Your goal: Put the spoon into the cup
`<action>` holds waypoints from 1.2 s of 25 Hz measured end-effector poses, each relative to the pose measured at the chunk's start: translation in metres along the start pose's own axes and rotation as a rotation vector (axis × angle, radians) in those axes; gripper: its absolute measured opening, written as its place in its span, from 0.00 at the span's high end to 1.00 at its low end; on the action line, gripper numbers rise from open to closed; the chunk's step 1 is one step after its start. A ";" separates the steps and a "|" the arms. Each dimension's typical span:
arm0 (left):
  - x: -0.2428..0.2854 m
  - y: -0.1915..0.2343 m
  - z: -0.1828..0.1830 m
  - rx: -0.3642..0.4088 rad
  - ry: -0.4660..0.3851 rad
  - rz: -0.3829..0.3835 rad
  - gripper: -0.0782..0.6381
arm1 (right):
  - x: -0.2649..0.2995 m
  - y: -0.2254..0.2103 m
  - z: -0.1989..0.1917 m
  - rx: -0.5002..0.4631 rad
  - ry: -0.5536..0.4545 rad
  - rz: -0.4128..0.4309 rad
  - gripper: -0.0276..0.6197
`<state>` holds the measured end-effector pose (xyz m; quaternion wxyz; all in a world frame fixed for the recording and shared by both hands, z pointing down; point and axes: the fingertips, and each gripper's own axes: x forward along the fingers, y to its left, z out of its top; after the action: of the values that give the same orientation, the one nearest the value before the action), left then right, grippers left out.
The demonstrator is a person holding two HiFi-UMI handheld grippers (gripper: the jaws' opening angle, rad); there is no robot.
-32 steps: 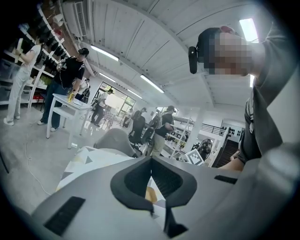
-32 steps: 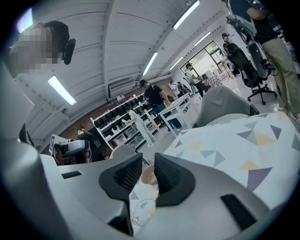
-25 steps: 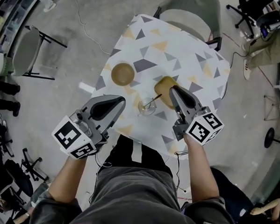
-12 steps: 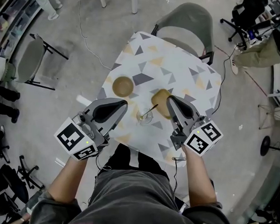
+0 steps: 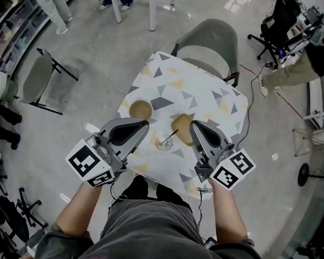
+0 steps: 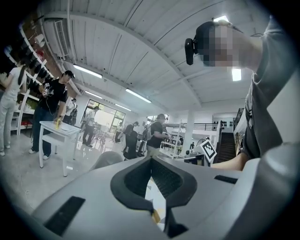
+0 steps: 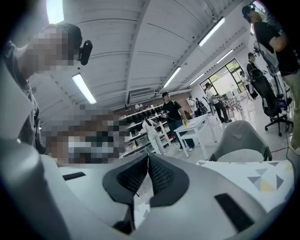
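One spoon [image 5: 171, 135], leaning in cup [image 5: 165, 146] (clear)

**A:** Where does your cup [image 5: 164, 145] stand?

**B:** Look at the patterned table [image 5: 203, 91], near the edge closest to you. It's a small clear glass, standing upright.

**A:** And your spoon [image 5: 172, 135]?

**B:** You'll see it inside the cup, its lower end down in the glass, leaning on the rim. Its thin dark handle slants up and away from you, towards your right.
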<state>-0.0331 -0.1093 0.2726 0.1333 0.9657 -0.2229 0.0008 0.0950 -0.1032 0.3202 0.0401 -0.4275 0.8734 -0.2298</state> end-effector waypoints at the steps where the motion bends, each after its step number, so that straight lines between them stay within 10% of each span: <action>1: 0.000 -0.001 0.003 0.005 -0.005 -0.003 0.87 | -0.002 0.002 0.003 -0.008 -0.003 -0.001 0.92; 30: 0.000 -0.040 0.034 0.058 -0.039 -0.068 0.87 | -0.045 0.044 0.033 -0.041 -0.065 -0.007 0.93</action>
<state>-0.0176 -0.0832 0.2292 0.1006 0.9760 -0.1923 -0.0161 0.1000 -0.0575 0.2662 0.0589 -0.4384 0.8747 -0.1979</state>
